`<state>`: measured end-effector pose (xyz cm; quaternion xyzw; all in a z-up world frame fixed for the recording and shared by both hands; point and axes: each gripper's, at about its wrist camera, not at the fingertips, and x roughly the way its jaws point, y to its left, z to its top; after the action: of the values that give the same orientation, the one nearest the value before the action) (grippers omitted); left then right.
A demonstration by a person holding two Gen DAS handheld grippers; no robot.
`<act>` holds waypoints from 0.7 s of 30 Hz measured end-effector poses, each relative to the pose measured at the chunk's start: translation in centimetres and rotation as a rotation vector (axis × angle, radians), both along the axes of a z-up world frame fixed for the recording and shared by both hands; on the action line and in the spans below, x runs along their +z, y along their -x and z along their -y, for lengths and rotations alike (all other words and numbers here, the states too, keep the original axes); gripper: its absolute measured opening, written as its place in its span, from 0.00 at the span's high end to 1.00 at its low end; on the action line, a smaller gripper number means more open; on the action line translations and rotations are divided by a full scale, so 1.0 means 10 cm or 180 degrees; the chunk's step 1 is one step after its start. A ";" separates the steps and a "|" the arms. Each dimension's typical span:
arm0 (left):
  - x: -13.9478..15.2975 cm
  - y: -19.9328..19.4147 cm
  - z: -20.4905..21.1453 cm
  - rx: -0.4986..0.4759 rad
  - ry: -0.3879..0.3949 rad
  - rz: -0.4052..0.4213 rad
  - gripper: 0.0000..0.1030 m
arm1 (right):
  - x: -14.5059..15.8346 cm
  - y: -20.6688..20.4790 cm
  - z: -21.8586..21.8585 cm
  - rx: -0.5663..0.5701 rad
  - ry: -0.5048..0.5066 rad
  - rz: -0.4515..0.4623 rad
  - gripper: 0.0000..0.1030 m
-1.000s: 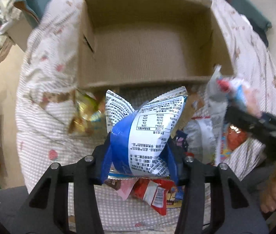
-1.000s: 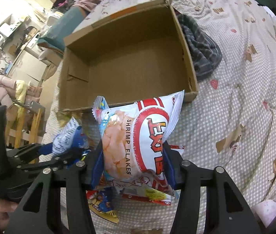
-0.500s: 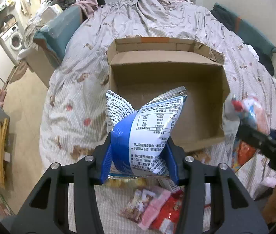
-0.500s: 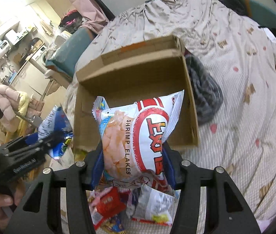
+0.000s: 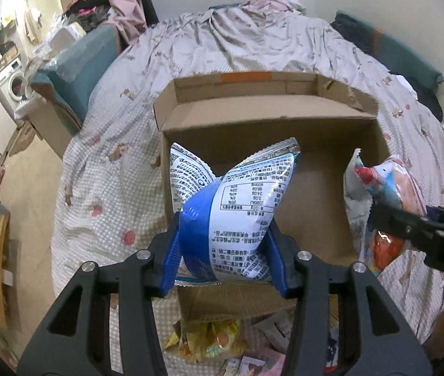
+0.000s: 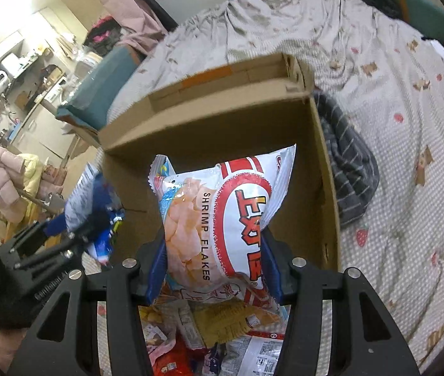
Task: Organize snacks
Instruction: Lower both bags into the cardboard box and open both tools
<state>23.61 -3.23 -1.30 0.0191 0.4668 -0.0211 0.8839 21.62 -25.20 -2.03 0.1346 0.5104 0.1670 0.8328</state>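
Over the open brown cardboard box (image 5: 331,219), left fingers (image 5: 223,244) clamp a blue-and-white snack bag (image 5: 234,210); right fingers (image 6: 214,260) clamp the red-and-white shrimp flakes bag (image 6: 222,219), the box floor beneath both.

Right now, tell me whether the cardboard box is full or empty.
Empty as far as visible: the cardboard box shows bare floor; both held bags hide part.

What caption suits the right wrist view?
Right gripper holds a shrimp flakes bag over the open cardboard box.
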 end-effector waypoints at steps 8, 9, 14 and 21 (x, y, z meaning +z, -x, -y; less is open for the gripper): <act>-0.07 -0.04 0.10 -0.0080 0.0022 0.0188 0.58 | -0.19 -0.09 -0.06 0.0005 0.0076 -0.0026 0.47; -0.06 -0.04 0.13 -0.0103 -0.0020 0.0221 0.58 | -0.20 -0.09 -0.05 -0.0007 0.0071 -0.0019 0.47; -0.10 -0.04 0.22 -0.0154 -0.0079 0.0251 0.58 | -0.25 -0.12 -0.01 -0.0067 0.0100 0.0011 0.47; -0.12 -0.03 0.21 -0.0168 -0.0072 0.0299 0.58 | -0.31 -0.15 -0.01 -0.0065 0.0092 -0.0050 0.47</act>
<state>23.91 -5.33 -2.49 0.0424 0.4244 -0.0381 0.9037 23.11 -25.08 -5.15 0.1290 0.5179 0.1500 0.8322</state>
